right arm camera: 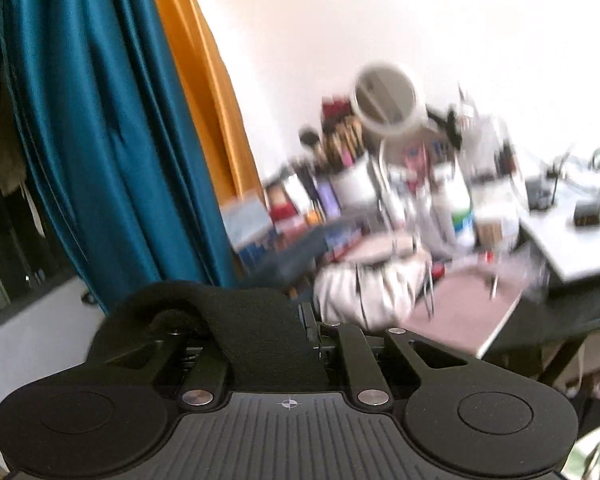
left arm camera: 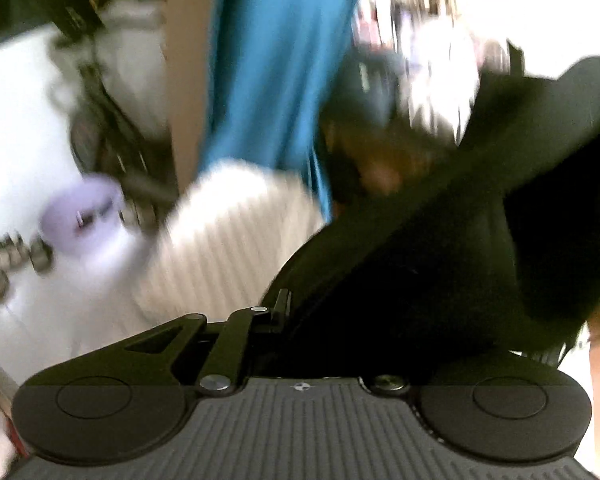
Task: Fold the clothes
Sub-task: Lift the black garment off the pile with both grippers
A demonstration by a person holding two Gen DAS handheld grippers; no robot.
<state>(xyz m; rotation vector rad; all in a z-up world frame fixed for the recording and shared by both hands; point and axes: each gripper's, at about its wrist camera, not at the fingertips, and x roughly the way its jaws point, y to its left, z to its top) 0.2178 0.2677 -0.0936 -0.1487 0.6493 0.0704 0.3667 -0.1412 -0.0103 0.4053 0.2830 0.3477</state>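
Nearest the lens in the left wrist view, the ribbed grey body and black linkage of the left tool (left arm camera: 296, 312) are seen, with a black garment (left arm camera: 440, 248) drawn up out of its closed jaws; the cloth is pinched there and spreads upward and to the right in a broad dark sheet, held in the air. Much of this view is blurred. Behind the cloth a white ribbed sleeve (left arm camera: 228, 240) is made out, and further back a teal curtain (left arm camera: 276, 60) hangs. A pale purple round object (left arm camera: 84, 216) is seen at the left, too smeared to be named.

In the right wrist view the right tool (right arm camera: 300, 332) is likewise shown drawn together, with a band of the same black garment (right arm camera: 260, 340) gripped between its fingers and folded back over the left linkage arm. Beyond it the teal curtain (right arm camera: 100, 120) is seen beside an orange curtain (right arm camera: 204, 80). To the right a cluttered table (right arm camera: 580, 248) is shown against a white wall, crowded with bottles, brushes and a round mirror (right arm camera: 388, 100); the items are blurred.
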